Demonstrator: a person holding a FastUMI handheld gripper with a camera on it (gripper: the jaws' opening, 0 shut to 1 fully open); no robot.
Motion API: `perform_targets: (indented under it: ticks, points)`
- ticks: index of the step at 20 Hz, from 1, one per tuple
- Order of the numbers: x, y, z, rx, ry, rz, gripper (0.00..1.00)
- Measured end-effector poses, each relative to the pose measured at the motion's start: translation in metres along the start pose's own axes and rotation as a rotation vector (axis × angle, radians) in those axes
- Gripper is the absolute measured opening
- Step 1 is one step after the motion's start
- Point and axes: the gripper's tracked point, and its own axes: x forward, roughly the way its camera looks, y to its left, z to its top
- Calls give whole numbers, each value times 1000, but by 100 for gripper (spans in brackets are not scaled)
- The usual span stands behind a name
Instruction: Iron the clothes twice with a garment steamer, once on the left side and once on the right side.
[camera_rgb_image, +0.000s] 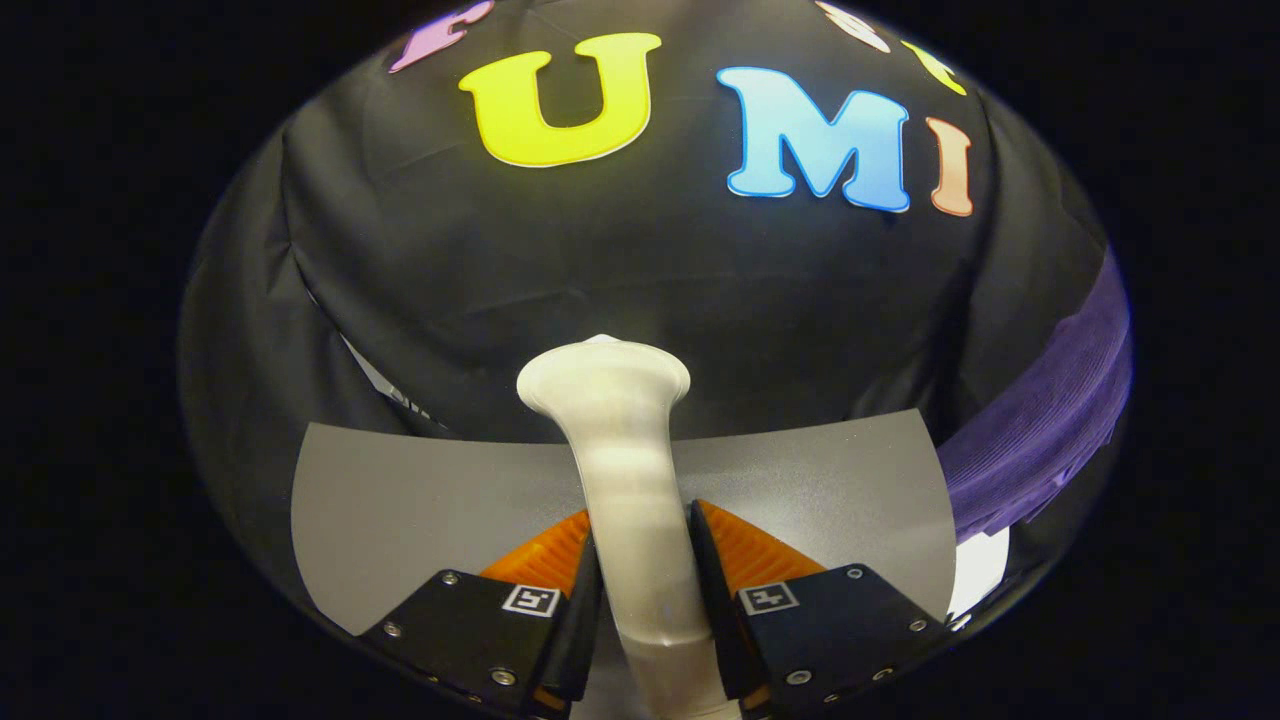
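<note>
- While the garment steamer is held upright, its pale handle is clamped between the two fingers of the claw, so the claw is closed on it, one finger pressed against each side of the shaft.
- The steamer's shaft is seen rising from between the fingers, and it is widened at the top into a flared, rounded head that is set well beyond the fingertips.
- The head is shown against the black cloth wall of the booth, which is hung behind everything and is creased in long folds.
- A grey desk is spread under the claw and the steamer, and its far edge is met by the foot of the black cloth.
- A purple garment, ribbed in texture, is seen to the right of the steamer, beyond the right edge of the desk and well apart from the steamer's head.
- The garment is not touched by the steamer or by either finger.
- A small white patch is visible just below the purple garment, beside the right corner of the desk; what it is cannot be told.
- A square printed marker is carried on the upper face of each finger body.
</note>
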Motion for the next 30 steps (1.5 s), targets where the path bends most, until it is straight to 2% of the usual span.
perform_targets:
  ticks: [4, 7, 14, 20, 24, 30]
  points:
    - [-3, -1, -3, 21, -40, -16, 46]
    - [-4, -2, -2, 37, -81, -7, 38]
    - [-23, -7, -5, 18, -136, -1, 37]
    - [-90, -28, -5, 61, -356, 46, 37]
    - [-135, -49, -25, 10, -428, 38, 37]
    - [-214, -80, -38, -22, -618, 100, 37]
